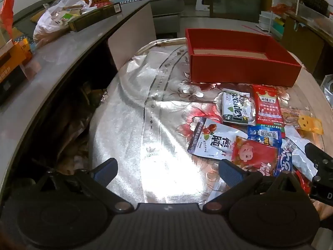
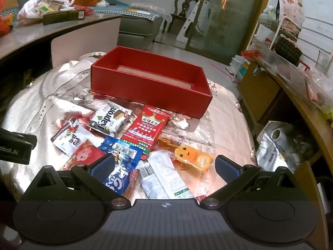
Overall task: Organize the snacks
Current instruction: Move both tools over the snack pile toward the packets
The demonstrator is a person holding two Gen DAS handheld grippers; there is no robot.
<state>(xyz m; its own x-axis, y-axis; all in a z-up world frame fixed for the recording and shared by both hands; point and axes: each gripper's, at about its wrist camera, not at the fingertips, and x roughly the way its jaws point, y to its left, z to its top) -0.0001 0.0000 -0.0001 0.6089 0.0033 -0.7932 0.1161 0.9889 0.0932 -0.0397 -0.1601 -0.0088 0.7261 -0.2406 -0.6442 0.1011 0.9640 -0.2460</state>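
A red open box (image 1: 243, 70) (image 2: 149, 83) stands at the far side of the round table; I see nothing in it. A pile of snack packets lies in front of it: a Kaproni wafer (image 1: 237, 109) (image 2: 110, 119), a red crown packet (image 1: 268, 106) (image 2: 147, 129), a white packet (image 1: 212, 139) (image 2: 70, 138), a blue packet (image 2: 120, 156), a red pig packet (image 1: 254, 154), an orange smiley packet (image 2: 195, 156) and a white barcode packet (image 2: 164, 177). My left gripper (image 1: 167, 171) is open over bare cloth left of the pile. My right gripper (image 2: 164, 167) is open above the white barcode packet.
A shiny flowered cloth (image 1: 135, 108) covers the table. A grey counter (image 1: 62, 48) with a plastic bag and boxes curves along the left. A wooden shelf (image 2: 291, 95) with clutter stands at the right. The other gripper's body shows at each view's edge (image 2: 14, 145).
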